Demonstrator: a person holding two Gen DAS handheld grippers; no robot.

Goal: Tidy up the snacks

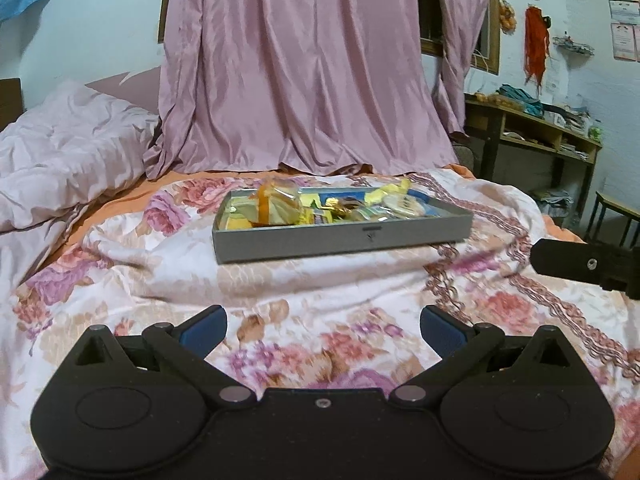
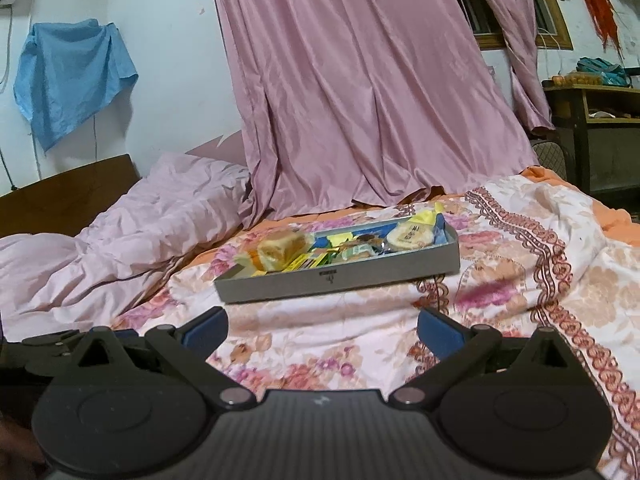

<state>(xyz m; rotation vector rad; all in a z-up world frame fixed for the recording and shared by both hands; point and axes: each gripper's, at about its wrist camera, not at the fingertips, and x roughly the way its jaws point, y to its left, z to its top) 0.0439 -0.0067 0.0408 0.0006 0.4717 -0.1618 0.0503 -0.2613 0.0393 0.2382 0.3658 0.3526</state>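
On the floral bedspread (image 1: 160,272), well ahead of both tools: a shallow grey tray (image 1: 340,240), lying flat, already loaded with wrapped snacks. At its left end, a bun in clear wrap (image 1: 280,204) with an orange band, standing higher than the rest; toward the right end, a round pale biscuit pack (image 2: 412,236); between them, small yellow, green and gold wrappers (image 1: 340,206), heaped loosely rather than lined up, too small and blurred to name one by one. Nothing loose visible on the cover around the tray in either view, so gathering looks finished or close to it; left, by the look of things, only tidying inside the tray, if that is wanted at all. Left gripper (image 1: 324,328) low in the foreground, blue pads spread wide, nothing between them, hovering over the cover short of the tray. Right gripper (image 2: 322,326) likewise spread wide and empty, just beside the other, aimed at the tray's near wall; a black edge of it also visible at the right margin of the left wrist view. Behind the tray, a pink curtain (image 2: 360,100) draped down onto the bed, and a rumpled pale quilt (image 1: 68,152) off to the left, both apart from the tray. Judged overall: near the end of the job, with no snack in hand.
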